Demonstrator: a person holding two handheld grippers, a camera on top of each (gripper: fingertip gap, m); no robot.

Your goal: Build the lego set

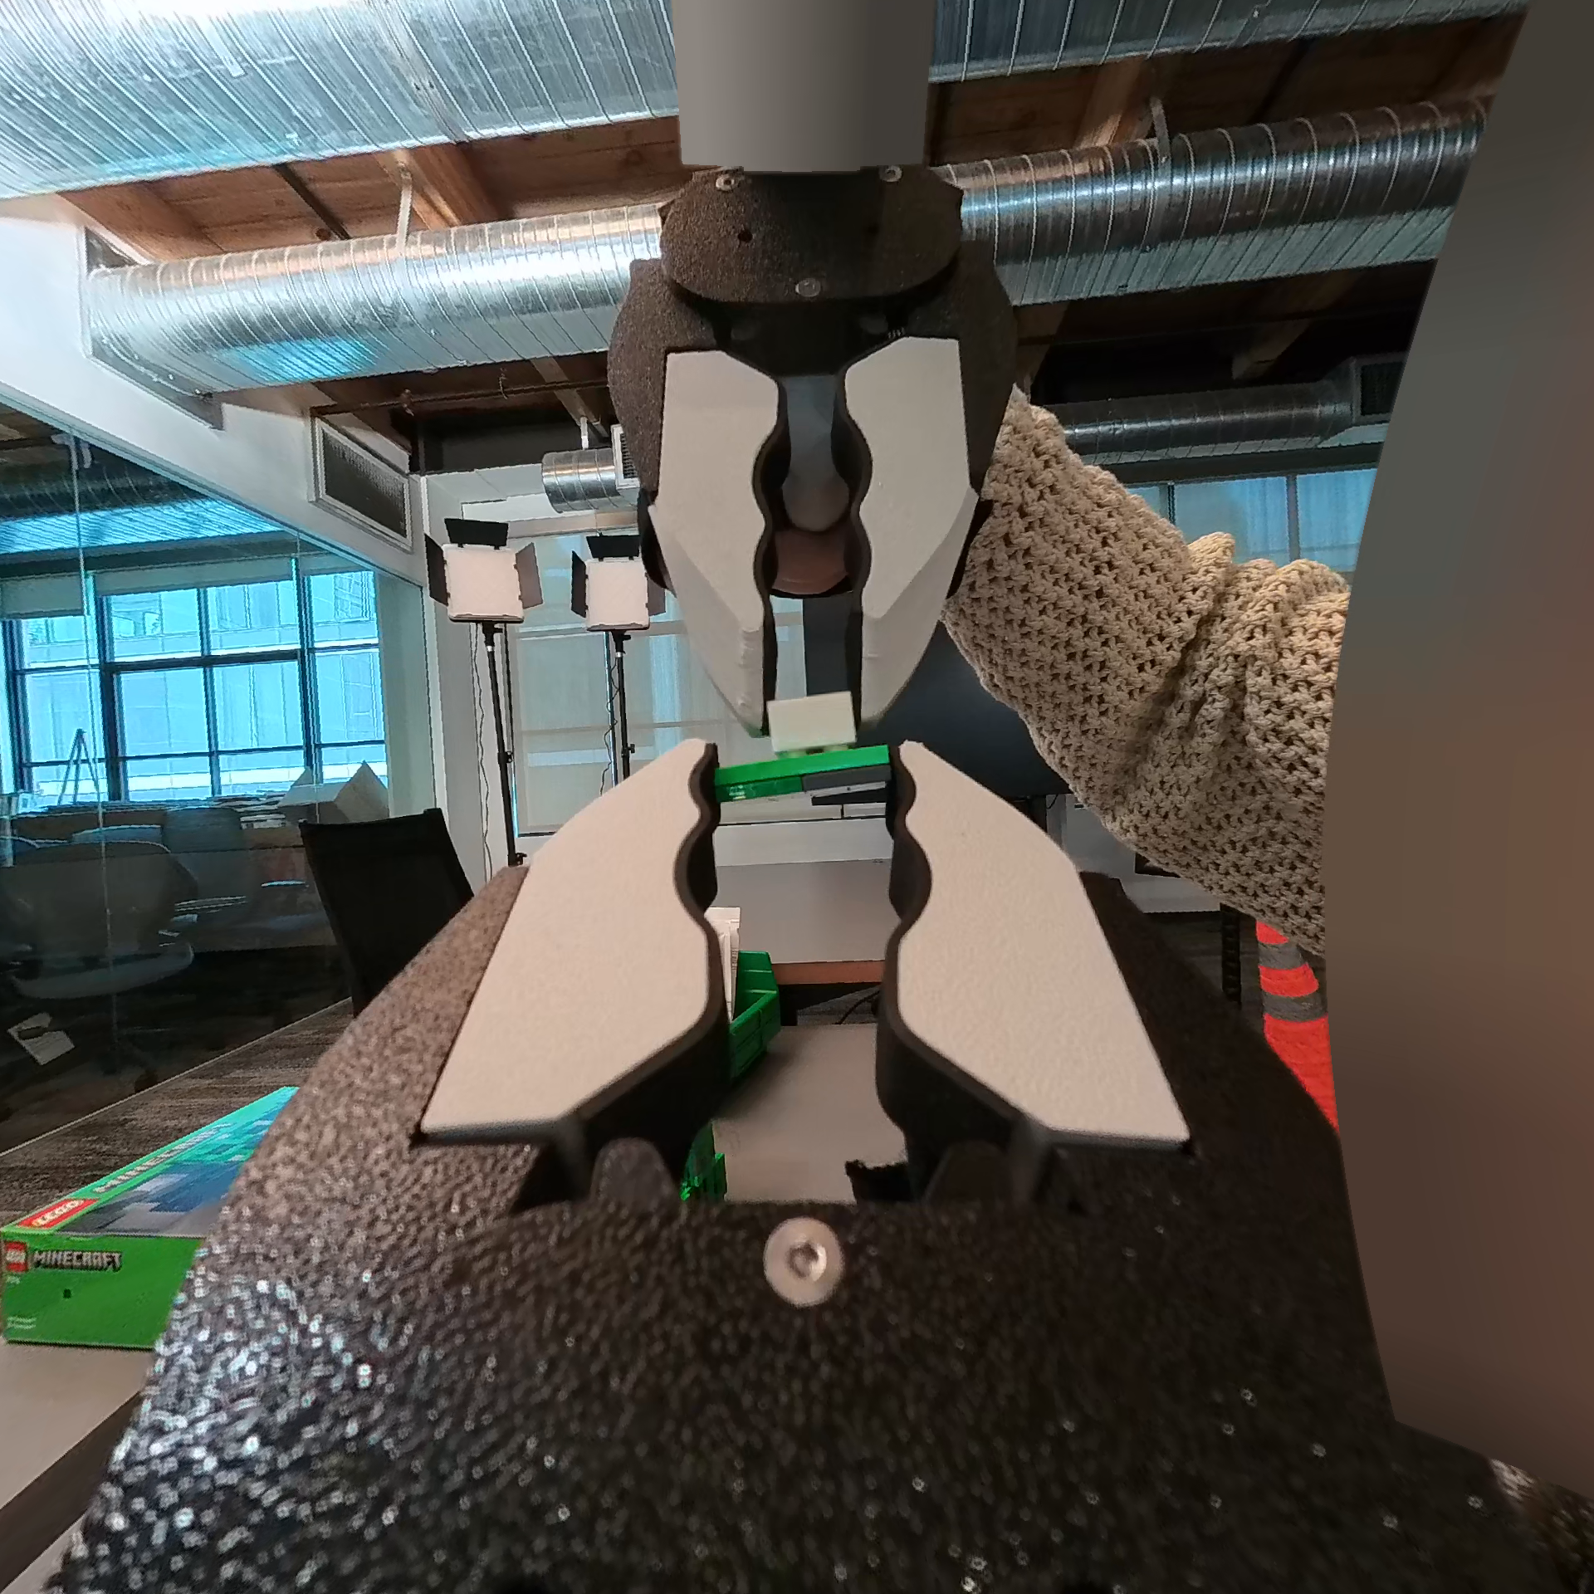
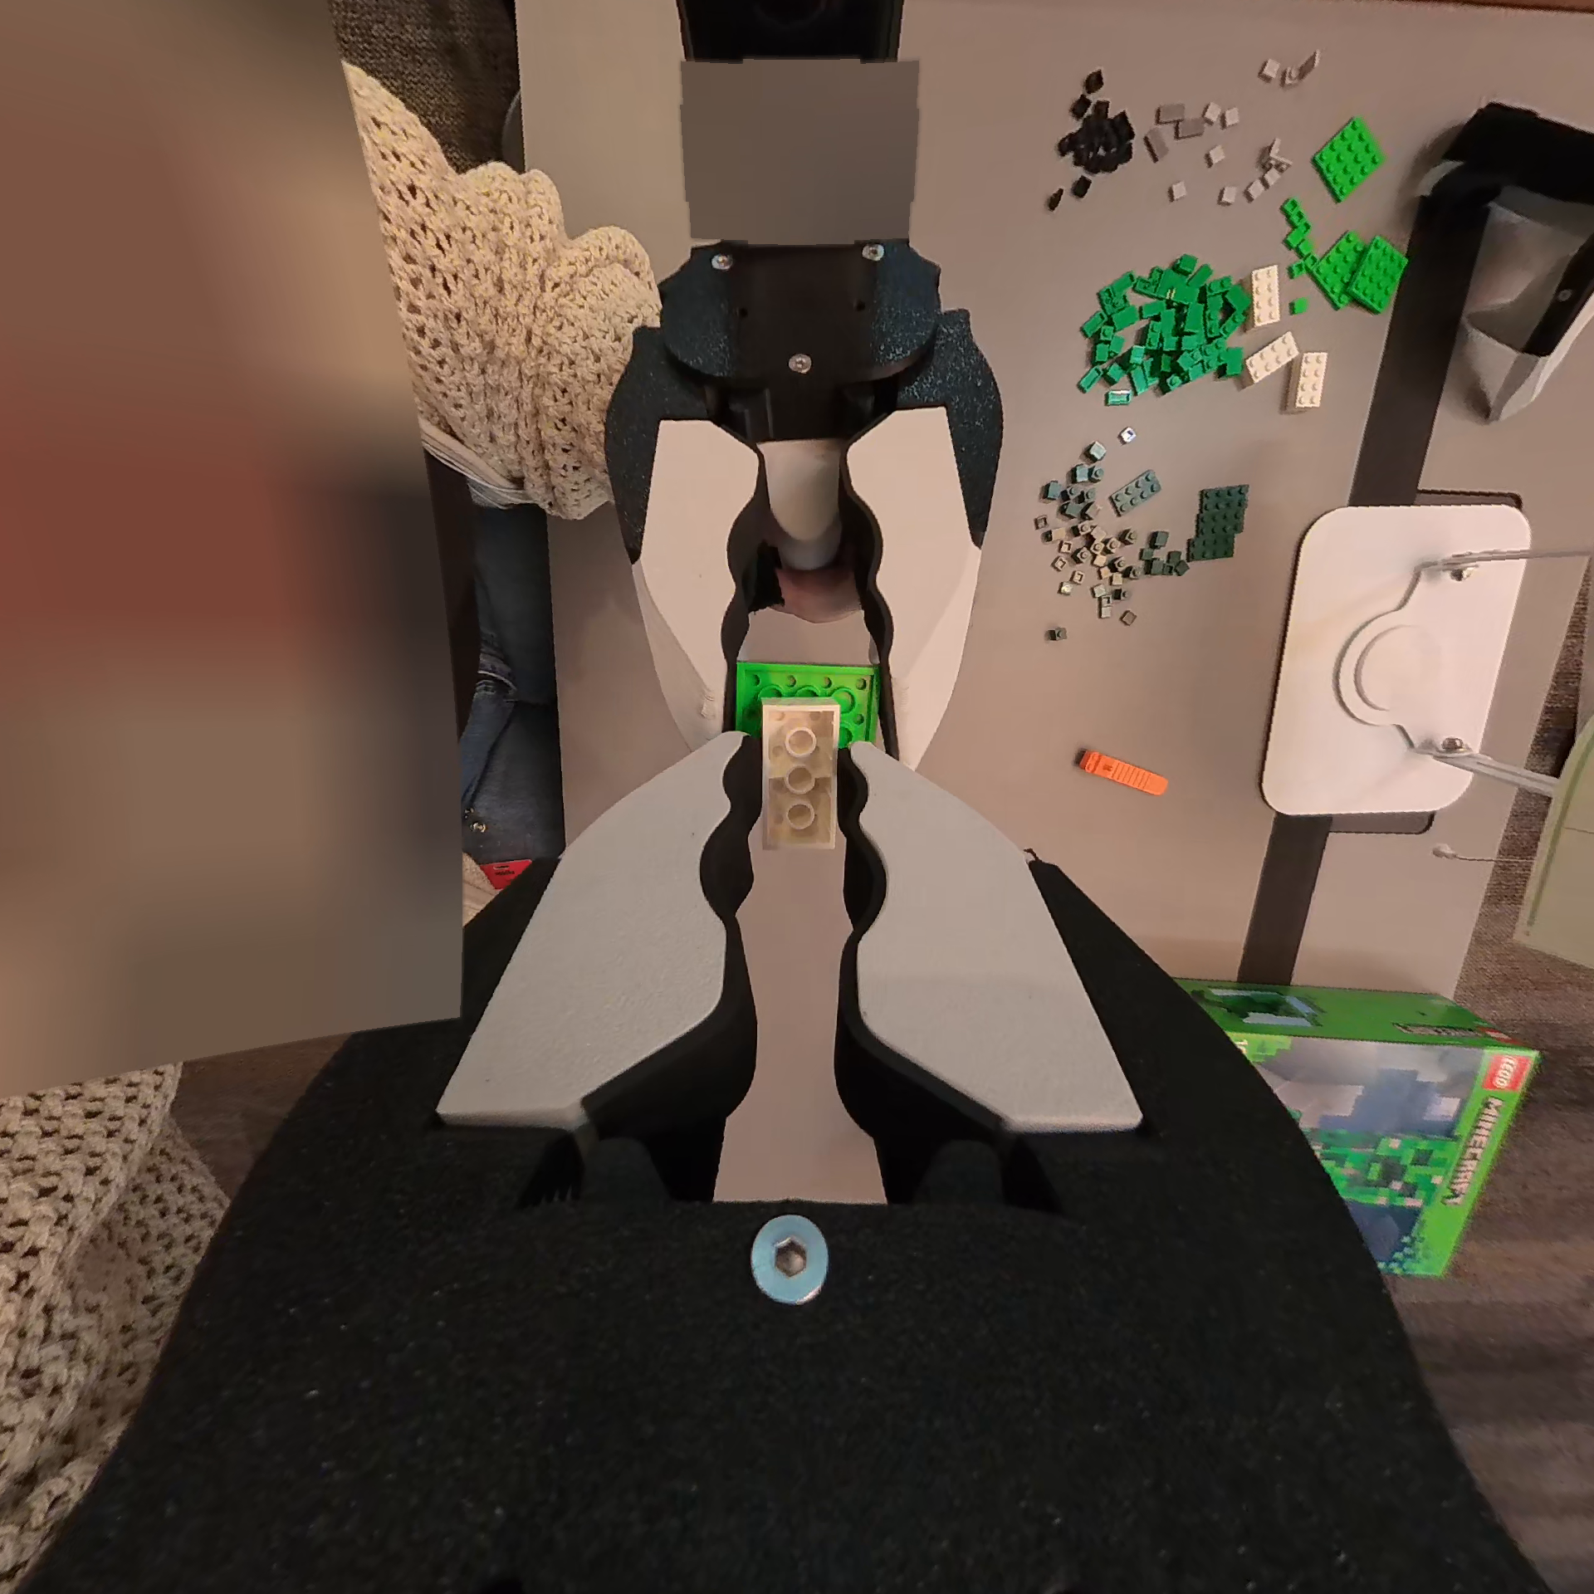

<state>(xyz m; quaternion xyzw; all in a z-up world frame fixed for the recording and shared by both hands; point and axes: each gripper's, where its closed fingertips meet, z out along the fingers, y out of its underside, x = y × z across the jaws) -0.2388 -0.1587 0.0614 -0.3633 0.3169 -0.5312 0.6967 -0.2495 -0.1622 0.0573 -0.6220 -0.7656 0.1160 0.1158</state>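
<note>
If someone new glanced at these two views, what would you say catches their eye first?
Probably the two tongs meeting tip to tip mid-air: the left tongs grip a bright green plate while the right tongs hold a white brick against it. Next, the sorted heaps of loose pieces on the grey table, especially the green pile at upper right.

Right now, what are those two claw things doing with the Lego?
A person is building a Lego set with a gripper in each hand. The left gripper holds a green plate flat between its fingers. The right gripper holds a white brick and has it right at the plate, ready to press on. Whether it has clicked in yet I cannot tell. More pieces lie sorted in piles on the table, with the set's box nearby.
</note>
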